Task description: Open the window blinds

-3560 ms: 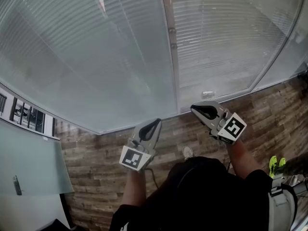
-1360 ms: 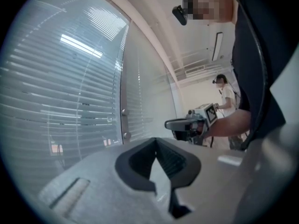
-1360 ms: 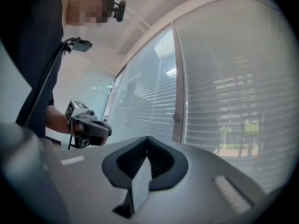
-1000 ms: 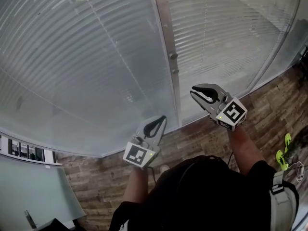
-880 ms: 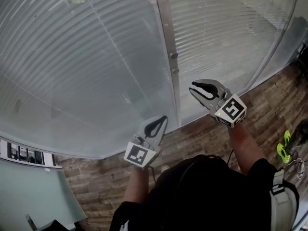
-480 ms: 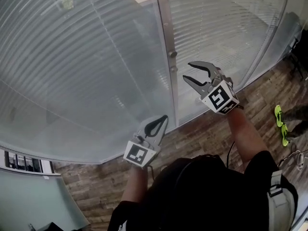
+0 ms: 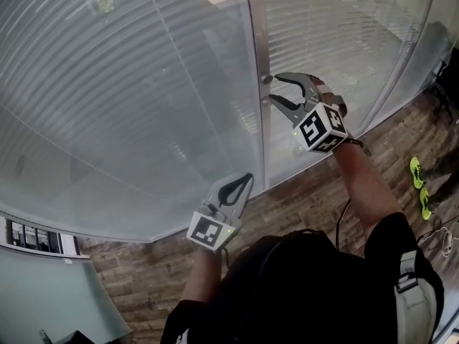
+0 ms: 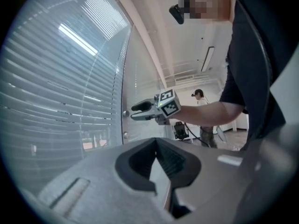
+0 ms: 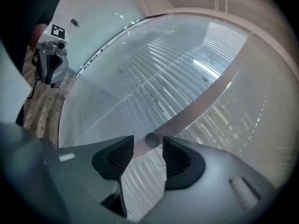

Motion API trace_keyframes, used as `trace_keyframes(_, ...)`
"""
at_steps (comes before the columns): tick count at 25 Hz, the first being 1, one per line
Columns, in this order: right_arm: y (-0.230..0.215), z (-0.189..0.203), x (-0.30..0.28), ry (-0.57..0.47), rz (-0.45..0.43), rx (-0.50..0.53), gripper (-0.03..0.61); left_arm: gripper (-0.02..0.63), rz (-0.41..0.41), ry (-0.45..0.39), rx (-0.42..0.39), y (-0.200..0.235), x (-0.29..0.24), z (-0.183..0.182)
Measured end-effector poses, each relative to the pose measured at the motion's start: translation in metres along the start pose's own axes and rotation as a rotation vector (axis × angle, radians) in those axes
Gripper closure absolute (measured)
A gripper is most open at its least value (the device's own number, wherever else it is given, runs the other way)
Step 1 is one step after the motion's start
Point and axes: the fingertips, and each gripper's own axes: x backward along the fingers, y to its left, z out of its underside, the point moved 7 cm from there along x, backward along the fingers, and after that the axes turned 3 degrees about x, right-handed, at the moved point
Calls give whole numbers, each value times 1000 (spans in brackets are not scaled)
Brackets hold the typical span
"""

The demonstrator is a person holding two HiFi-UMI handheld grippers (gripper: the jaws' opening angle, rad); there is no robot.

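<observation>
Closed window blinds (image 7: 129, 84) sit behind glass on both sides of a vertical frame post (image 7: 259, 34). The step in hand looks like reaching for the small knob (image 7: 267, 79) on that post. The right gripper (image 7: 274, 88) is at the knob with its jaws wide and opening. Next it likely must close on the knob and twist. The left gripper (image 7: 247, 179) hangs below the knob, its jaws together and empty. Only the right gripper view shows the knob between the 2 jaws, not yet gripped.
</observation>
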Motion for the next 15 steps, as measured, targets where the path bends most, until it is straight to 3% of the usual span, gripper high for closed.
trace_keyframes(9, -3, -5, -25, 106, 33, 191, 396, 609, -59, -13, 11, 7, 21, -1)
trace_keyframes(15, -4, -6, -29, 137, 52, 232, 424, 609, -75, -10, 9, 8, 27, -1)
